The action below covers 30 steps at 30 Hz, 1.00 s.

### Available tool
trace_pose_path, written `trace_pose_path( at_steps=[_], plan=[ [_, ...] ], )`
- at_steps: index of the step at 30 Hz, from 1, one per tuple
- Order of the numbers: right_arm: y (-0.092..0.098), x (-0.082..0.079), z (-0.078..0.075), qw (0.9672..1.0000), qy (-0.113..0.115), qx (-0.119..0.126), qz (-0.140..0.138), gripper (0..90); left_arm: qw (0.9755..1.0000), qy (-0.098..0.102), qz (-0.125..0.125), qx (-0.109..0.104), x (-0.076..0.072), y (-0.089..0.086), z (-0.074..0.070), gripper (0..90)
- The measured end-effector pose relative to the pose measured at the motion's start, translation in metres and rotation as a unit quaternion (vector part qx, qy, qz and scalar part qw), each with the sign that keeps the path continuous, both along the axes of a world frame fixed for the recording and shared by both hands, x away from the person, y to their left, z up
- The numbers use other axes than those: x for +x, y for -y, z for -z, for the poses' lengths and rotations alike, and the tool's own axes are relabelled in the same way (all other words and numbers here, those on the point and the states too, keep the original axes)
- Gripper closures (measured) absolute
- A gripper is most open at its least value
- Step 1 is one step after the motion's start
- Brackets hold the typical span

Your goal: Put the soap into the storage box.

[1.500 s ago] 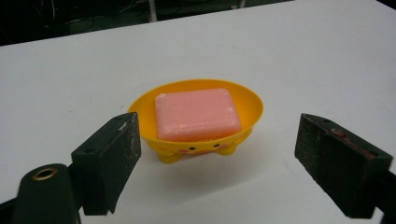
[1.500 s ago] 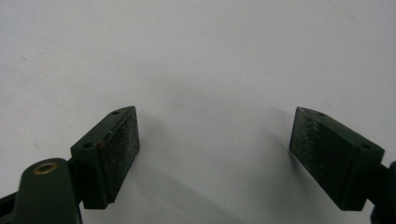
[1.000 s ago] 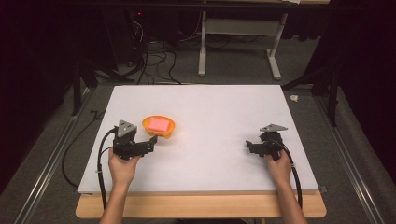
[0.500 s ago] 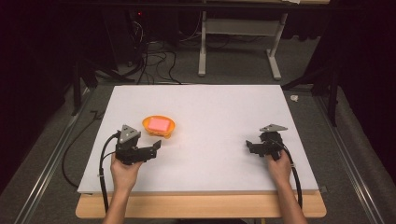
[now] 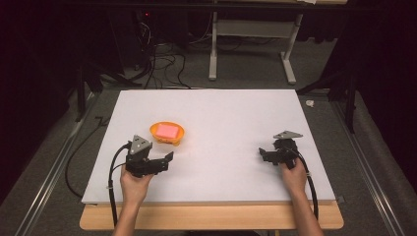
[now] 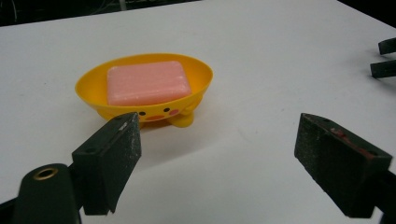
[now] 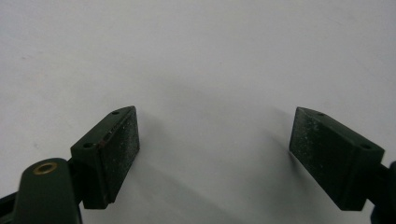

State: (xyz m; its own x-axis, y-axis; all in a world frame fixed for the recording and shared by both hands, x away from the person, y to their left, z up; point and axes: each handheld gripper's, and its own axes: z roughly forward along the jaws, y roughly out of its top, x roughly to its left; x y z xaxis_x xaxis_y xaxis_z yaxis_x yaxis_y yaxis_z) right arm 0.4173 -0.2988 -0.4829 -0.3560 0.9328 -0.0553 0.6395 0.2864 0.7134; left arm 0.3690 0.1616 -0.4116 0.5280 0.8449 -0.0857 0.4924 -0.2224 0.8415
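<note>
An orange-yellow soap dish with a small duck face holds a pink bar of soap on the left half of the white table. My left gripper is open just in front of the dish, its jaws pointing right, with nothing between them. In the left gripper view, the dish and soap lie beyond the left jaw of that gripper. My right gripper rests low near the right front of the table, open and empty; the right gripper view shows it over bare tabletop.
The right gripper's two jaw tips show at the far right edge of the left gripper view. Off the table's far edge are a dark floor with cables and a white desk frame.
My left gripper has drawn back a little toward the table's front edge and to the right, away from the dish. The right gripper has stayed put.
</note>
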Motion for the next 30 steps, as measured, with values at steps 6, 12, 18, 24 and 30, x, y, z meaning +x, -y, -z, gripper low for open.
trace_pose_path(
  at_steps=[6,12,18,24,30],
  plan=[
    [0.0,0.0,0.0,1.0,0.0,-0.001,0.0,16.7,1.0,-0.006,0.003,-0.001,0.0,0.002,0.005,15.5],
    [0.0,0.0,0.0,1.0,0.0,-0.001,0.0,16.7,1.0,-0.009,0.003,-0.001,0.0,0.003,0.009,15.5],
    [0.0,0.0,0.0,1.0,0.0,0.0,0.0,16.6,0.9999,-0.012,0.004,-0.001,0.001,0.004,0.012,15.5],
    [0.0,0.0,0.0,1.0,0.001,-0.001,0.0,16.7,0.9998,-0.015,0.011,0.001,0.003,0.008,0.018,15.5],
    [0.0,0.0,0.0,1.0,0.0,0.0,0.0,16.7,0.9997,-0.019,0.017,0.002,0.004,0.011,0.023,15.8]
  ],
)
